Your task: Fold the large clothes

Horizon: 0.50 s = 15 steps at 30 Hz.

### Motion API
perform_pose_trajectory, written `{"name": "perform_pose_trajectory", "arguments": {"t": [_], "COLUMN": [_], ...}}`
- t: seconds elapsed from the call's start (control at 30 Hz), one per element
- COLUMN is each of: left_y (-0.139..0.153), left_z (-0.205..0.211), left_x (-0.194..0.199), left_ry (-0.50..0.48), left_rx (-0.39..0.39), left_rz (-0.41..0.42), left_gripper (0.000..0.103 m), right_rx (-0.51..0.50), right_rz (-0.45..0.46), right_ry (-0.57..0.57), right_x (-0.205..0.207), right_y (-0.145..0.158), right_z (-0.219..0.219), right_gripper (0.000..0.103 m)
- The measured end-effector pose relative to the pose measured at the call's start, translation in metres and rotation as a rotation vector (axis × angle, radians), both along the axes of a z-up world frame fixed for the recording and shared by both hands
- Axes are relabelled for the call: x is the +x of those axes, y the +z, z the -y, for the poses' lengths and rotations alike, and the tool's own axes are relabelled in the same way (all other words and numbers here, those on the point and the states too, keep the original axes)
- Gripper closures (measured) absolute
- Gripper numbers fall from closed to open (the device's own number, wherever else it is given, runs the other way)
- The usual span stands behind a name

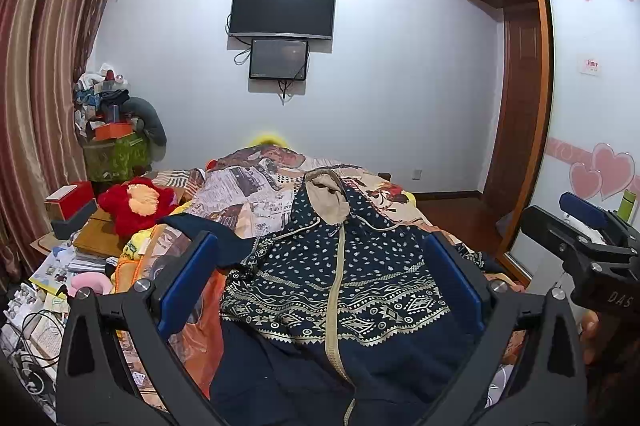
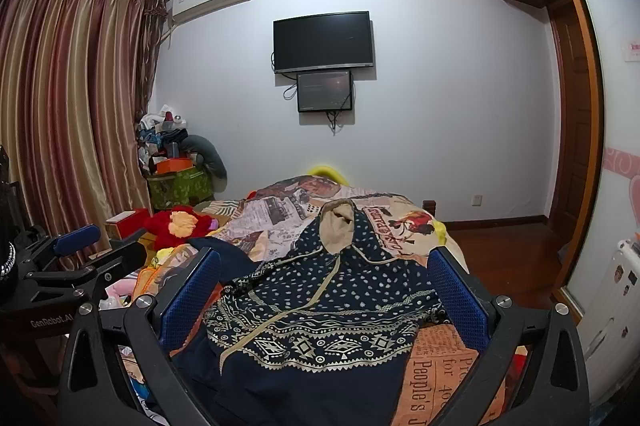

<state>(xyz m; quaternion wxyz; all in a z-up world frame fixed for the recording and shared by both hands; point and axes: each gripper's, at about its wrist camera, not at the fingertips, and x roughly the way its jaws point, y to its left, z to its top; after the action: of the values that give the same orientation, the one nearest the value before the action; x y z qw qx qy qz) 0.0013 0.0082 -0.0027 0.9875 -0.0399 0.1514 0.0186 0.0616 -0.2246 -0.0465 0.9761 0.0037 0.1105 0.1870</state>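
A navy hooded jacket (image 1: 340, 266) with beige dots, a patterned band and a beige zip lies spread front-up on the bed, hood with tan lining (image 1: 326, 196) pointing away. It also shows in the right wrist view (image 2: 320, 306). My left gripper (image 1: 320, 274) is open and empty, hovering above the jacket's lower half. My right gripper (image 2: 324, 290) is open and empty, also above the jacket. The right gripper shows at the right edge of the left view (image 1: 584, 226); the left gripper shows at the left edge of the right view (image 2: 80, 250).
The bed has a newspaper-print cover (image 1: 248, 186) (image 2: 436, 378). A red plush toy (image 1: 134, 200), boxes, books and cables crowd the bed's left side. A cluttered pile (image 1: 108, 106) stands by the curtains. A wardrobe (image 1: 524, 86) and wooden floor are on the right.
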Motion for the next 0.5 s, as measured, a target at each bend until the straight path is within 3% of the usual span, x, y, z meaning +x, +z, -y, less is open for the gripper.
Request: {"name": "perform_pose_trajectory", "arguments": {"t": [0.5], "left_y": [0.0002], "left_z": [0.0005], "left_x": [0.0002], "left_ry": [0.002], "left_rx": [-0.002], "left_rz": [0.001], "left_gripper": [0.0], "right_rx": [0.0], "right_rz": [0.0], "right_ry": [0.001], "right_x": [0.0012], "right_y": [0.0016], "right_z": [-0.0034], "right_gripper": [0.0]}}
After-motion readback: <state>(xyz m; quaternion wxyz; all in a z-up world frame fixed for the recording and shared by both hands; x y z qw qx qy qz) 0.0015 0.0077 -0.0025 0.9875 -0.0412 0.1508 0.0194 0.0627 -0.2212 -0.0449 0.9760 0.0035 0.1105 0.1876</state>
